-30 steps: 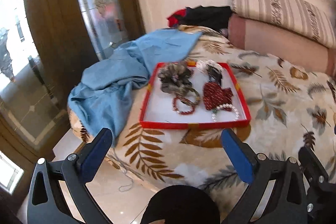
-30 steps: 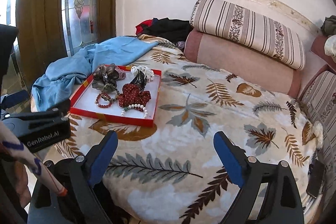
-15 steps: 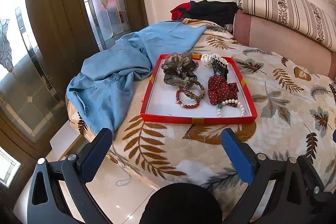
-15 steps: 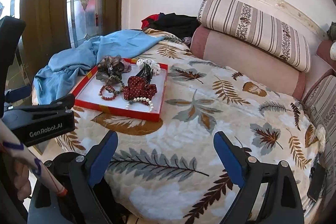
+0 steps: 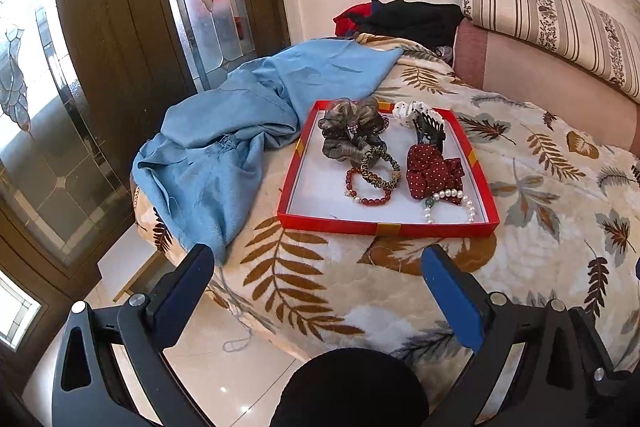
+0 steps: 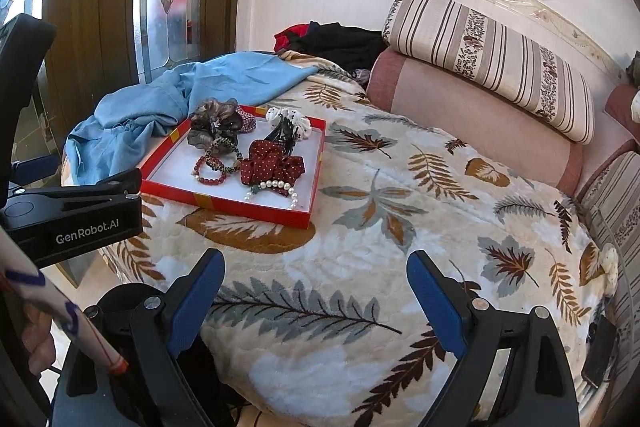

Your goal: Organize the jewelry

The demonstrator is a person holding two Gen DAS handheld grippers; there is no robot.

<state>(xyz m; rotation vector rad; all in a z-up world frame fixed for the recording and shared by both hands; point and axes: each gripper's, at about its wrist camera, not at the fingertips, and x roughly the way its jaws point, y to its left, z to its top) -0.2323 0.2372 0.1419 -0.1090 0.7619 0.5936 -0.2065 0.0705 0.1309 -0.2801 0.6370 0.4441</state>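
red tray (image 5: 384,229) of jewelry, well ahead of left gripper (image 5: 316,267), right gripper (image 6: 316,277), both wide, seemingly empty

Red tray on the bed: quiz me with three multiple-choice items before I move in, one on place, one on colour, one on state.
1. Where does the pearl bracelet lie in the red tray?
A. near corner, by the polka-dot scrunchie
B. far corner, under the claw clip
C. outside, on the blanket

2. What colour is the cloth beside the tray?
A. green
B. blue
C. white

3. How do the left tool and right tool stand?
A. both shut on beads
B. left shut, right open
C. both open, empty

Answers: 1 A, pearls touch the scrunchie near the front wall. 2 B, it is light blue. 3 C, wide gaps, nothing between the fingers.
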